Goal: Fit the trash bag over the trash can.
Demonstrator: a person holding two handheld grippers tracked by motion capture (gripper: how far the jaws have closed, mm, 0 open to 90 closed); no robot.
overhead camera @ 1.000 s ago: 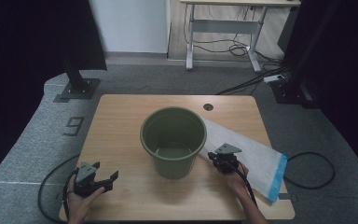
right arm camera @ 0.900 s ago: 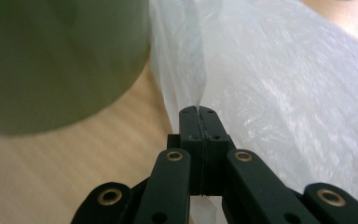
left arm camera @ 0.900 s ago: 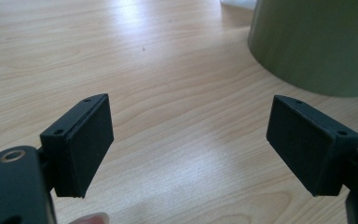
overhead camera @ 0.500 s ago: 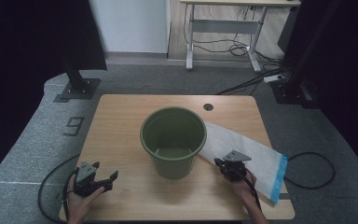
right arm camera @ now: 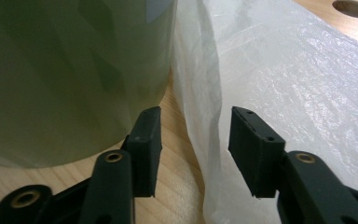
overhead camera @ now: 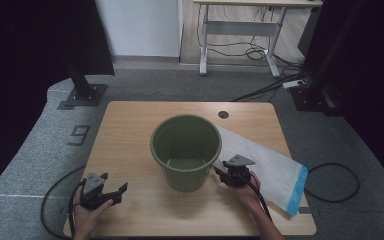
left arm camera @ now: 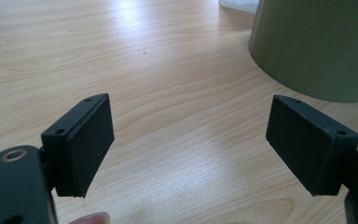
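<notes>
A dark green bucket [overhead camera: 186, 150] stands upright in the middle of the wooden table [overhead camera: 130, 130]. A white plastic bag [overhead camera: 275, 170] with a blue end lies flat to its right. My right gripper [overhead camera: 226, 174] is low beside the bucket's base, at the bag's near edge. In the right gripper view it [right arm camera: 196, 140] is open, the bag's [right arm camera: 279, 84] crinkled edge lying between the jaws and the bucket wall [right arm camera: 70, 70] just left. My left gripper [overhead camera: 114, 183] rests near the table's front left; its jaws [left arm camera: 189, 140] stand wide open over bare wood, the bucket [left arm camera: 317, 42] ahead to the right.
A round cable hole [overhead camera: 223, 114] is in the table's far side. Cables trail off the front edge from both grippers. A black stand base [overhead camera: 82, 95] and a desk frame [overhead camera: 240, 30] are on the floor beyond the table.
My right gripper has shifted toward the person and then left, closer to the bucket's base at the bag's edge. The left gripper has stayed put.
</notes>
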